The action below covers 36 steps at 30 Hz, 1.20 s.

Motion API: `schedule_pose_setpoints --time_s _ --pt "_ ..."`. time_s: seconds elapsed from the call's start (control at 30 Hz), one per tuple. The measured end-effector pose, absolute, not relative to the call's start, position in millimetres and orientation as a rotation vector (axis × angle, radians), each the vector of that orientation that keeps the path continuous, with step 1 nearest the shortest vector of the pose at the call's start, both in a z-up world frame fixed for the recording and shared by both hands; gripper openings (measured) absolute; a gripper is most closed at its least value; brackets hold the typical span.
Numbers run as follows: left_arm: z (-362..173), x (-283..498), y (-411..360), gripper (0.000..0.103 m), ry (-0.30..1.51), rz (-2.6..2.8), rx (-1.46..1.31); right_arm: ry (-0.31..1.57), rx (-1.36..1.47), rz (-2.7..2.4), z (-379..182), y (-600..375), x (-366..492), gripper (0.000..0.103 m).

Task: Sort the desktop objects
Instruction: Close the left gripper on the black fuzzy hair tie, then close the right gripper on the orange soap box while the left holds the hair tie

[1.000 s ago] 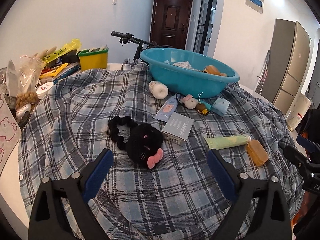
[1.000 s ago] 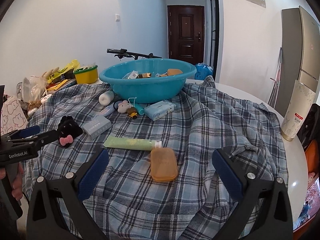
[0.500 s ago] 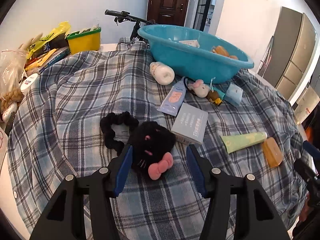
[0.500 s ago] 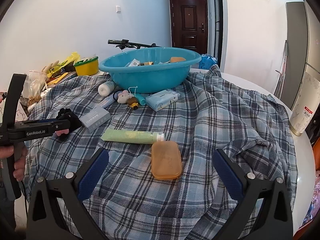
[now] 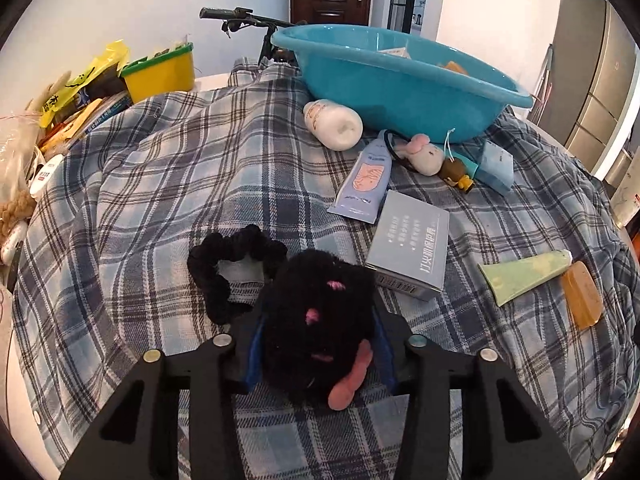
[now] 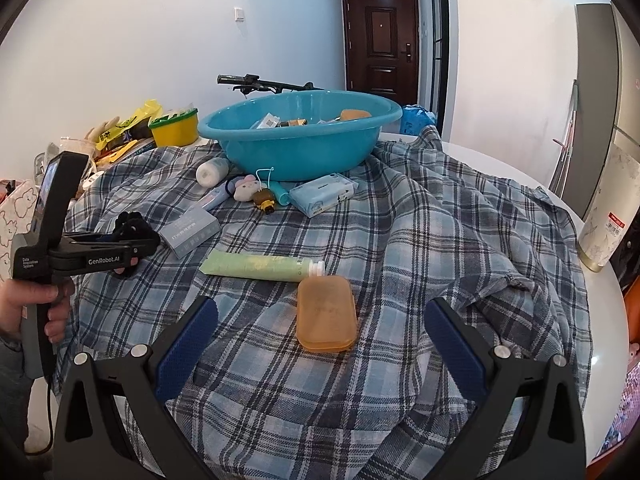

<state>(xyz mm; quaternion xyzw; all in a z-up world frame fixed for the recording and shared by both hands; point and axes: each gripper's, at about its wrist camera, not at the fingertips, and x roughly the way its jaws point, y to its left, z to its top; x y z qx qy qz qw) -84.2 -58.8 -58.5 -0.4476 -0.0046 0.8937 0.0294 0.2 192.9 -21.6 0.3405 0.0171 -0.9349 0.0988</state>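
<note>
Plaid cloth point(image 5: 168, 184); left hand-held gripper point(image 5: 318, 344) seemingly clamps black plush point(image 5: 316, 320).

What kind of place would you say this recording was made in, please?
Most likely a home's entrance area: a dark wooden panelled front door, a tall grey refrigerator, and a round white table draped with a blue plaid shirt.

Left claw point(image 5: 318, 336) clamped tight on something; right claw point(image 6: 322, 334) spread wide, low.
</note>
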Motion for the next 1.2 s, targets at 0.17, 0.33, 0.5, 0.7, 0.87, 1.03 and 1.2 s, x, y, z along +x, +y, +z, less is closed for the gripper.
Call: schedule_pose_setpoints --time_s 0.17,0.33,0.5,0.7,0.87,1.03,1.2 --pt "-43.5 -67.3 -59.2 0.041 -0.058 2.762 -1.313 0.008 1.005 -2.747 -20.9 195.6 -0.6 0.088" --pt "-29.0 -43.7 -47.7 0.041 -0.057 2.727 -1.260 0.010 1.021 -2.726 -24.1 193.8 -2.9 0.080" --pt "-33.4 -31.5 -24.0 0.041 -0.036 2.652 -1.269 0.005 1.046 -2.670 -28.6 191.0 -12.6 0.059" --pt "-40.7 -29.8 -5.1 0.041 -0.017 2.626 -1.273 0.026 1.110 -2.625 -38.1 188.3 -30.1 0.037" --pt "-41.9 -29.9 0.1 0.042 -0.011 2.619 -1.272 0.029 1.186 -2.626 -49.8 189.6 -40.2 0.034" --pt "-46.5 -31.9 0.5 0.042 -0.006 2.611 -1.290 0.056 1.197 -2.636 -50.5 190.0 -41.9 0.034" --pt "-48.0 -31.2 1.5 0.042 -0.006 2.607 -1.293 0.086 1.201 -2.649 -51.0 188.9 -44.0 0.035"
